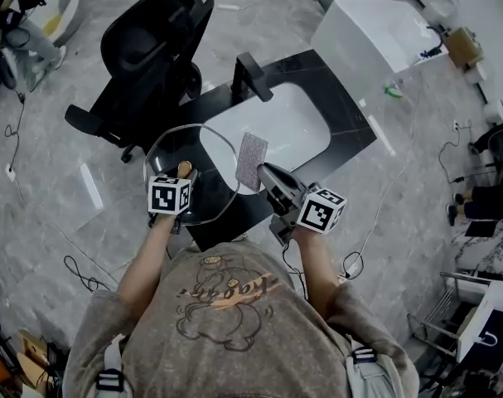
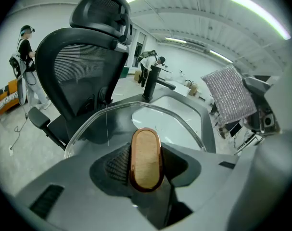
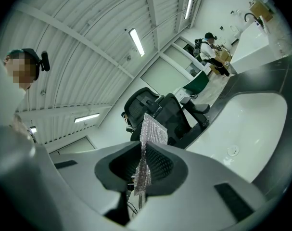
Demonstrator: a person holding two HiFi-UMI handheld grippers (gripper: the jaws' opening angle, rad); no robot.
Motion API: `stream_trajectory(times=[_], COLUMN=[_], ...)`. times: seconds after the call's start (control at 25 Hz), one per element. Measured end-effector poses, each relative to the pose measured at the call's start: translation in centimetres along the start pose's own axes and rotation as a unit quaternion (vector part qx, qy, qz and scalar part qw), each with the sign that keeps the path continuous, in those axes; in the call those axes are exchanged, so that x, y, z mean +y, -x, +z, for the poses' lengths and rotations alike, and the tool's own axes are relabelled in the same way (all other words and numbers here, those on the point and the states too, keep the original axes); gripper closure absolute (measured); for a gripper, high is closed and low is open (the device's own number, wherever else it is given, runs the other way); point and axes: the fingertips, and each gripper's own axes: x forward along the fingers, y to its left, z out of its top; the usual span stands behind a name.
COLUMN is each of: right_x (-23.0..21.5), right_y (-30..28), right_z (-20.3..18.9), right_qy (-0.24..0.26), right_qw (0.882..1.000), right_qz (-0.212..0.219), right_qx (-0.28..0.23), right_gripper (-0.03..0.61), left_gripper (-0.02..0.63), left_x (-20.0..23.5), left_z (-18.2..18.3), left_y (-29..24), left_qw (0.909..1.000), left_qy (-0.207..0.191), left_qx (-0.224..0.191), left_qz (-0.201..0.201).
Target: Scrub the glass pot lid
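— Your left gripper (image 1: 183,172) is clamped on what?
— The lid's (image 1: 172,143) wooden knob (image 2: 146,159). You hold the clear glass tilted over the black counter's (image 1: 350,135) edge, beside the white sink (image 1: 292,118).
— And your right gripper (image 1: 264,173)?
— Pinching a grey pad (image 1: 252,161) near the rim. Chair (image 1: 152,48) behind, grey floor (image 1: 60,214). Your jaws hide the lid's near edge.

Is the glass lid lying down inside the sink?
No, the left gripper holds the glass lid up by its wooden knob, near the sink.
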Motion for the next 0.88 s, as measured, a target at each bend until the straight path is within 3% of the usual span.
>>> stream_trajectory(times=[0.36, 0.88], right_x=[0.0, -0.8], right_y=[0.3, 0.1], right_z=[-0.4, -0.8], right_qy=[-0.001, -0.005], right_qw=[1.0, 1.0], right_qz=[-0.01, -0.017], right_qx=[0.006, 0.007], right_gripper=[0.525, 0.525], left_gripper=[0.436, 0.433], left_x=[0.1, -0.1], left_z=[-1.2, -1.9], left_y=[-2.2, -3.8], left_qw=[0.9987, 0.9967], left_qy=[-0.03, -0.05], left_qx=[0.04, 0.061], left_qz=[0.015, 0.019])
